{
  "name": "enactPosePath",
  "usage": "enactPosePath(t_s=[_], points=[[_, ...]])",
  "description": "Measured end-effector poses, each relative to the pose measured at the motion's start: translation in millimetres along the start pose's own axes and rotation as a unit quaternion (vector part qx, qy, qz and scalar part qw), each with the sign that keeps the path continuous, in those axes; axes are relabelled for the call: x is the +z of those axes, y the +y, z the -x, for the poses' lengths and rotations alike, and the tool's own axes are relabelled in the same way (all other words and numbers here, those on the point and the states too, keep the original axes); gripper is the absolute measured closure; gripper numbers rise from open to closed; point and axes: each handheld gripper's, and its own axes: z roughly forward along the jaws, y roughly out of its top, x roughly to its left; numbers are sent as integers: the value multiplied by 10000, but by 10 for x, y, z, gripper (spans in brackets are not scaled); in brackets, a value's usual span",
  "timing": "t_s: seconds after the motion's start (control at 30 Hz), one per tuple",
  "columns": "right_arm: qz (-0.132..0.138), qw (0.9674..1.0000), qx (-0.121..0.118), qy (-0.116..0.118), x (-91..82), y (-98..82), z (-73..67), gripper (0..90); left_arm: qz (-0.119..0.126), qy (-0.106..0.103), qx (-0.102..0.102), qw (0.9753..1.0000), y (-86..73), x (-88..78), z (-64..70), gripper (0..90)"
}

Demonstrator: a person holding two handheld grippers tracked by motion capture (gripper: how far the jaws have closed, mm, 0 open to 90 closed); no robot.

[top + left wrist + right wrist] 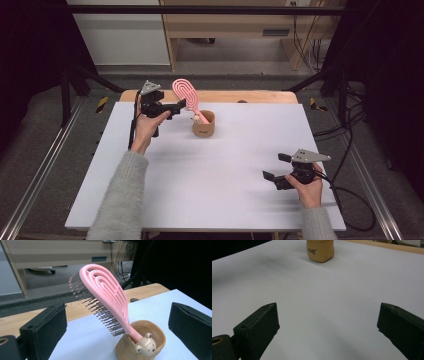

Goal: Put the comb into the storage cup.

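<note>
Left gripper view: my left gripper point(117, 322) has its jaws spread wide, nothing between the pads; the hairbrush point(105, 297) stands free beyond them, handle down in the tan cup point(147, 342). I judge the placing step done and the release in hand; next I need a clean retreat without clipping the bristles. My right gripper point(275, 168) rests spread on the white table point(210, 185), well apart. The brush is pink, looped head leaning, with a bear-shaped handle end at the cup's rim.

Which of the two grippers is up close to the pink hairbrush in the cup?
The left gripper, jaws open beside the pink hairbrush standing in the tan cup. The right gripper rests far off near the table's front edge.
</note>
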Motion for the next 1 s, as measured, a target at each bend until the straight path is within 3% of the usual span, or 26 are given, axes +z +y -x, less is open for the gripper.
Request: enactPosePath(t_s=[0.17, 0.27, 0.37, 1.0], points=[[8, 10000, 3, -9, 1, 1, -2, 44, -128, -96, -94, 9998, 13, -114, 8, 0], [4, 10000, -6, -24, 1, 3, -2, 44, -65, -82, -23, 9999, 6, -202, 21, 0], [16, 10000, -1, -78, 1, 4, -3, 44, 6, -172, -80, 9998, -9, -305, 33, 0], [4, 9999, -2, -120, 6, 5, -5, 44, 79, -429, 239, 9988, -259, -790, 107, 0]])
